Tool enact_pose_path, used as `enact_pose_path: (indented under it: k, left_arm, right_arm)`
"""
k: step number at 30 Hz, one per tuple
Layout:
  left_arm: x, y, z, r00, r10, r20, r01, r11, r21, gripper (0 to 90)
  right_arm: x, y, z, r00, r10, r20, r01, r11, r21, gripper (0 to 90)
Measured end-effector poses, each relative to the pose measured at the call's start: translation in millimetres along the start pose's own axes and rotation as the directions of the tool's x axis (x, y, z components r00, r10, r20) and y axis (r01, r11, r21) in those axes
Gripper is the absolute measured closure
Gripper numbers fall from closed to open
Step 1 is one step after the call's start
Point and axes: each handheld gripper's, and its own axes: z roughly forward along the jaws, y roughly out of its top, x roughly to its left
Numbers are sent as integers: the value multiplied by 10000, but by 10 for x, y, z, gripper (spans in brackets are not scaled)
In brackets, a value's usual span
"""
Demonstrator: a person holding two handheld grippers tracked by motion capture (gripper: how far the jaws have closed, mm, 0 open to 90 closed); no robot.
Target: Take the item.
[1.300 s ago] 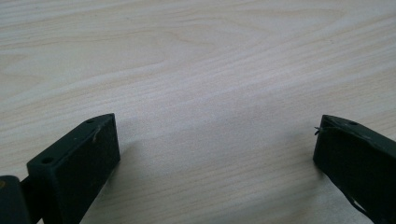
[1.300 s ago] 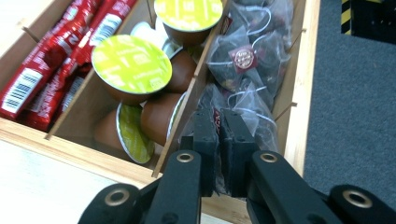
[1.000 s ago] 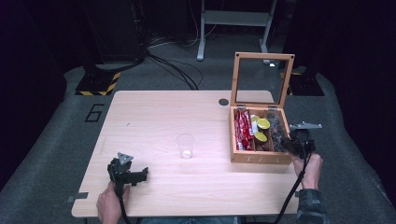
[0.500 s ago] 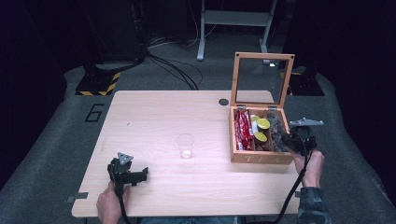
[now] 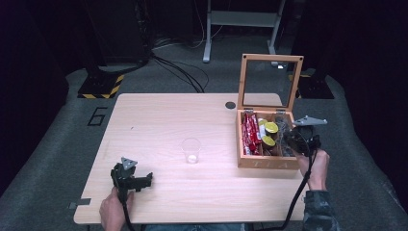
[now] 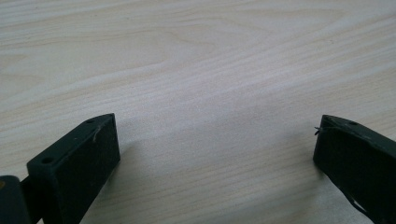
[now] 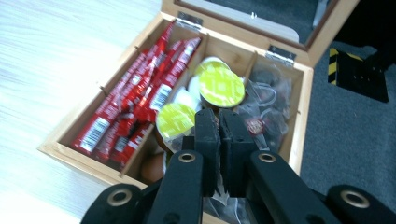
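High view: right gripper (image 5: 294, 140) shifts slightly over box (image 5: 263, 162), fingers nearly closed, empty; left gripper (image 5: 136, 180) unmoved on counter (image 5: 192, 115), fingers wide apart, empty.

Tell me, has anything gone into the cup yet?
Not yet. Done: the wooden box has its lid up. In hand: the right gripper, jaws almost closed, hangs over its packets and pods. Left: the clear cup looks empty, and the left gripper rests open.

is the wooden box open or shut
Open: the wooden box has its glass lid standing upright, with red sachets showing inside.
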Motion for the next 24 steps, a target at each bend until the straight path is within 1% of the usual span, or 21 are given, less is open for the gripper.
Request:
enact_pose_path:
  k: [1,4,7,8,9,11,16,18,20,24]
  left_arm:
    - [-1,0,-1,10000,-11,3,11,10000,9,3]
    - [-1,0,-1,10000,-12,4,12,10000,8,3]
    - [0,0,0,10000,-1,-2,1,10000,1,3]
    - [0,0,-1,10000,1,-7,-1,10000,11,3]
    - [0,0,0,10000,4,-6,-4,10000,4,3]
    - [0,0,-1,10000,-4,1,4,10000,8,3]
    - [-1,0,0,10000,-12,3,12,10000,6,3]
    - [0,0,0,10000,0,-1,0,10000,1,3]
    - [0,0,-1,10000,-9,3,9,10000,9,3]
    - [0,0,0,10000,-2,-3,2,10000,2,3]
  right_arm:
    - [10,19,-6,9999,-153,-5,153,9999,-25,868]
    - [72,83,-15,9998,-193,-103,191,9997,-182,868]
    - [129,142,-21,9989,-408,-235,401,9987,-309,868]
    - [160,162,-20,9988,-403,-263,394,9986,-352,868]
    - [192,182,-19,9990,-395,-216,387,9986,-374,868]
    - [244,218,-17,9977,-623,-277,611,9973,-406,869]
    - [390,304,15,9945,-911,-520,885,9948,-498,869]
    - [452,334,24,9938,-948,-573,917,9943,-540,869]
    - [504,363,31,9915,-1131,-648,1096,9925,-548,869]
    - [601,418,33,9880,-1321,-801,1268,9896,-679,870]
